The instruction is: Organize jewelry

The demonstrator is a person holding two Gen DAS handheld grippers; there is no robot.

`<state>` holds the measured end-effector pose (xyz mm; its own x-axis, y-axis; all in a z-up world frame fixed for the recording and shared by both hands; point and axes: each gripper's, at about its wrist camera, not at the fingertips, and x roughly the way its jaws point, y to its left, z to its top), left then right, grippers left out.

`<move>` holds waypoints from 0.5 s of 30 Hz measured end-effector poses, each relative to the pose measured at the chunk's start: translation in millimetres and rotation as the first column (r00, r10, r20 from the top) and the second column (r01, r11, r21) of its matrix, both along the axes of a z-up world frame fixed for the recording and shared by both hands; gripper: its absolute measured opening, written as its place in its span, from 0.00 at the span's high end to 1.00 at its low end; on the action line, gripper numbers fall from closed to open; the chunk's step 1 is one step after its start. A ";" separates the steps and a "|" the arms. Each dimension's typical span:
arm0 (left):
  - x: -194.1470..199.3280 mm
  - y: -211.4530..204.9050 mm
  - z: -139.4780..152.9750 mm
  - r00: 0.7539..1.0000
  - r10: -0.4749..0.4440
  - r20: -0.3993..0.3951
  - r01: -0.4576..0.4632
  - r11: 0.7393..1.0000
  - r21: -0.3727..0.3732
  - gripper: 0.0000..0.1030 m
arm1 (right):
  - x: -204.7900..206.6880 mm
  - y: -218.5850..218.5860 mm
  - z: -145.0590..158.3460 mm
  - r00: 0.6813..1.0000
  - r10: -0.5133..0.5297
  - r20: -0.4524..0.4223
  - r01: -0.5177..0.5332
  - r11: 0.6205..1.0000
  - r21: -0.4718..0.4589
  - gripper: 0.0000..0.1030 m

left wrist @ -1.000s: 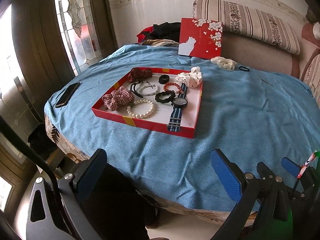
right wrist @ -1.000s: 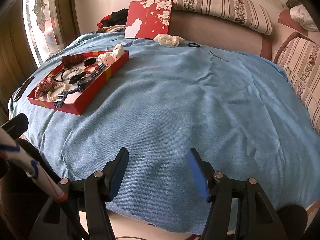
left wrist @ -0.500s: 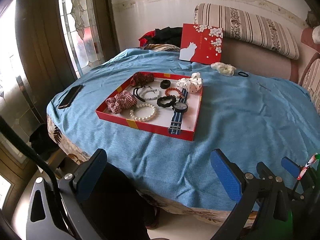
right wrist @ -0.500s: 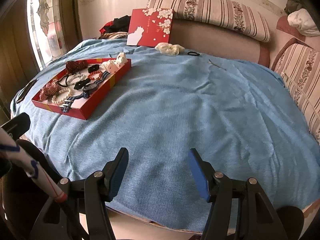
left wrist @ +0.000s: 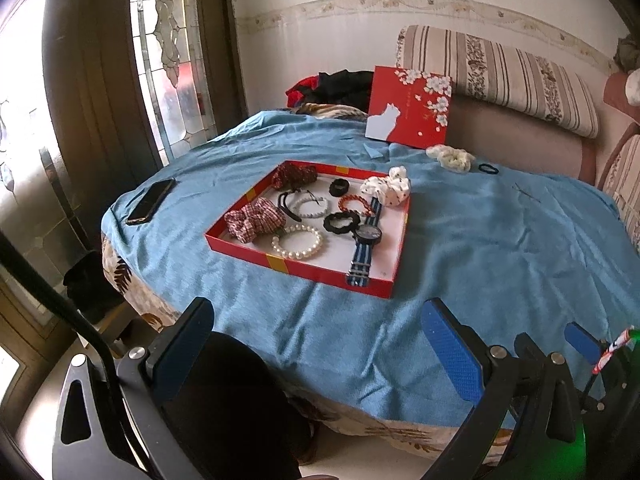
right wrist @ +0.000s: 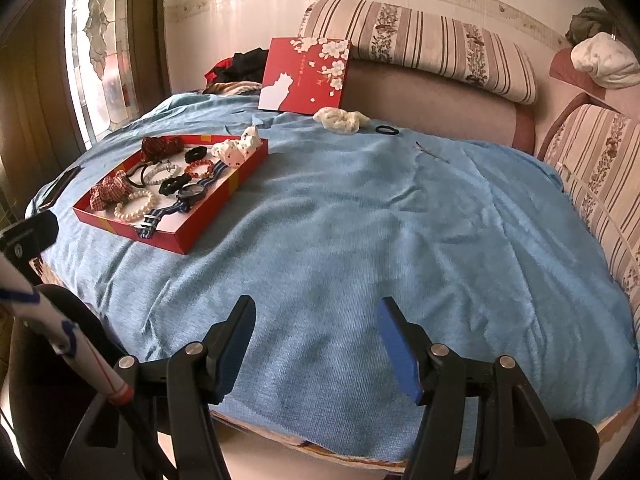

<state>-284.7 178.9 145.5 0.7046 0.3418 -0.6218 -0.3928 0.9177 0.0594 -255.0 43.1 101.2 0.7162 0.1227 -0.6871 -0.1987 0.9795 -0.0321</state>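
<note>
A red tray (left wrist: 296, 262) (right wrist: 208, 216) lies on the blue-covered table and holds scrunchies, a pearl bracelet (left wrist: 297, 242), bead bracelets and a striped-strap watch (left wrist: 366, 240) (right wrist: 188, 194). A cream scrunchie (left wrist: 450, 158) (right wrist: 340, 119), a black hair tie (left wrist: 489, 168) (right wrist: 387, 129) and a thin hairpin (left wrist: 526, 192) (right wrist: 430, 152) lie on the cloth beyond the tray. My left gripper (left wrist: 320, 344) is open and empty, held back near the table's front edge. My right gripper (right wrist: 316, 344) is open and empty over the front edge, well right of the tray.
A red box lid (left wrist: 408, 106) (right wrist: 304, 76) with a white cat stands upright against the sofa at the back. A black phone (left wrist: 151, 201) lies near the table's left edge. A striped sofa (right wrist: 592, 168) borders the table at the back and right.
Both grippers have drawn back and up from the table, so the tray and the far items look smaller and more of the wall shows. Nothing on the table has moved.
</note>
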 end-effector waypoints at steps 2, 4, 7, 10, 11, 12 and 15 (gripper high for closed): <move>-0.3 5.1 4.9 1.000 0.013 0.008 -0.013 1.000 0.003 0.00 | 0.1 0.9 1.2 1.000 0.002 0.003 -0.002 1.000 0.000 0.34; 0.4 10.3 9.7 1.000 0.027 0.013 -0.027 1.000 0.013 0.00 | 1.0 0.8 3.6 1.000 0.007 0.003 -0.007 1.000 0.003 0.34; 6.4 20.3 17.5 0.999 0.052 0.013 -0.052 0.998 0.033 0.00 | 7.8 -0.2 12.6 1.000 0.015 0.010 -0.015 1.000 0.021 0.33; 14.9 29.7 26.1 0.997 0.069 0.017 -0.070 0.997 0.046 0.00 | 20.0 2.9 25.1 0.999 0.028 0.017 -0.029 0.999 0.032 0.32; 17.4 32.9 28.3 0.997 0.070 0.016 -0.071 0.997 0.043 0.00 | 24.2 4.5 29.5 0.999 0.034 0.019 -0.035 0.999 0.036 0.32; 20.5 36.1 30.5 0.998 0.069 0.013 -0.070 0.997 0.038 0.00 | 27.2 6.0 32.4 0.999 0.041 0.019 -0.042 0.998 0.041 0.32; 28.0 43.0 34.5 0.998 0.070 0.006 -0.071 0.997 0.031 0.00 | 38.2 13.6 42.8 0.997 0.072 0.019 -0.073 0.996 0.060 0.31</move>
<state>-256.7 221.9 180.1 0.6812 0.4100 -0.6065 -0.4567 0.8855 0.0856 -216.8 56.7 144.0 0.7151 0.2156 -0.6649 -0.2688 0.9629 0.0231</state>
